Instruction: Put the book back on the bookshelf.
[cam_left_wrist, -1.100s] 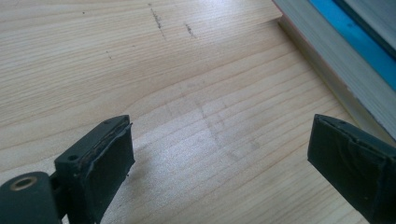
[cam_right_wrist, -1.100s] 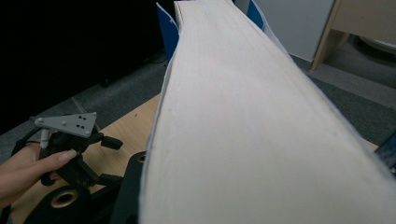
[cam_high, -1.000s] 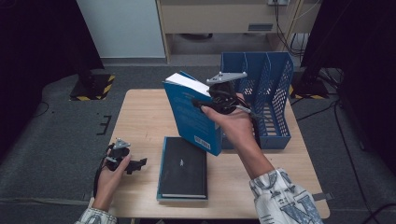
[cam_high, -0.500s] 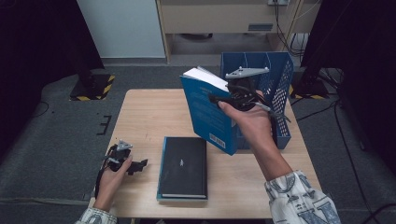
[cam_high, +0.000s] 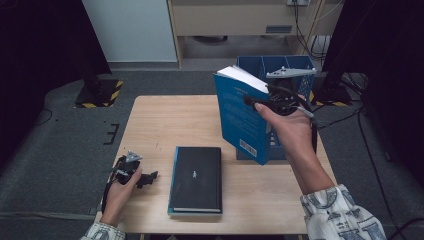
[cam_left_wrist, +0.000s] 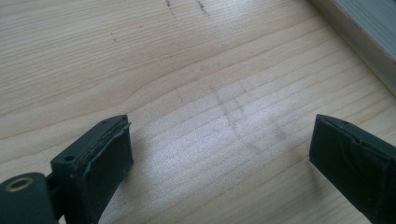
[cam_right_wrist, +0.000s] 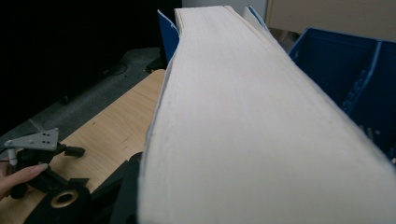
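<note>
Right tool (cam_high: 272, 100) clamps a thick blue paperback book (cam_high: 240, 117), lifted upright for slotting into the blue plastic file rack (cam_high: 300, 67); left tool (cam_high: 142, 179) rests open on the wooden table (cam_high: 160, 125).

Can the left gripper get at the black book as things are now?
Probably yes: the left gripper is open, and only bare table lies between it and the black book.
</note>
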